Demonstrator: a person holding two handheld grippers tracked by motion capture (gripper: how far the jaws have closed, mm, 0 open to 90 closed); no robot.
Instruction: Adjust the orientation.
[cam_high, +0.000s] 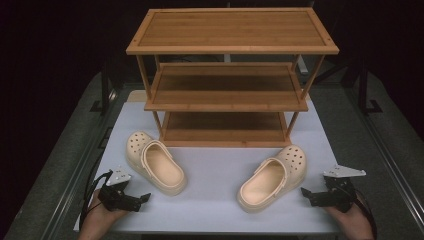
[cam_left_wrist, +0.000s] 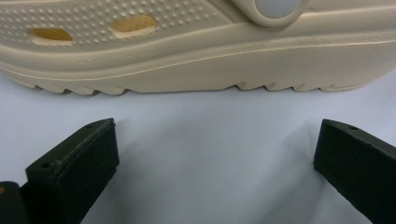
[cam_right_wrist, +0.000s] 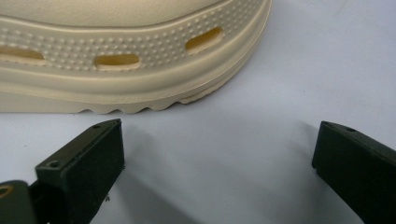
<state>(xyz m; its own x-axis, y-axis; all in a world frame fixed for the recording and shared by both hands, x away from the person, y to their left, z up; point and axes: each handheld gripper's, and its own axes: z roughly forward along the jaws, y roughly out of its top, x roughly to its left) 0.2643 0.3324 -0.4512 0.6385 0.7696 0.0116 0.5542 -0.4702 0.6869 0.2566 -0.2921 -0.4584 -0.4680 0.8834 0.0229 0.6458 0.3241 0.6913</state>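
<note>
Two clogs sit on the white table (cam_high: 215, 210) in front of an empty three-tier wooden rack (cam_high: 227, 80); neither is picked up, so my read is we're at the approach step of what looks like shelving them. Left clog (cam_high: 156, 162) lies toe toward the rack's left leg, right clog (cam_high: 274, 177) toe toward the right leg, heels angled in toward each other and well apart. Left gripper (cam_high: 145, 197) rests low on the table just beside the left clog's outer side; in the left gripper view its jaws stand fully spread with bare table between them and the sole edge (cam_left_wrist: 201, 70) close ahead, not touching. Right gripper (cam_high: 305, 192) mirrors that near the right clog; in the right gripper view jaws are wide apart, empty, with the vented toe side (cam_right_wrist: 130, 65) just ahead. Next move likely needs each hand to push in until a sidewall or heel rim sits between the pads, then close. Risk: soft foam may flex, so a shallow bite could slip on lift.
</note>
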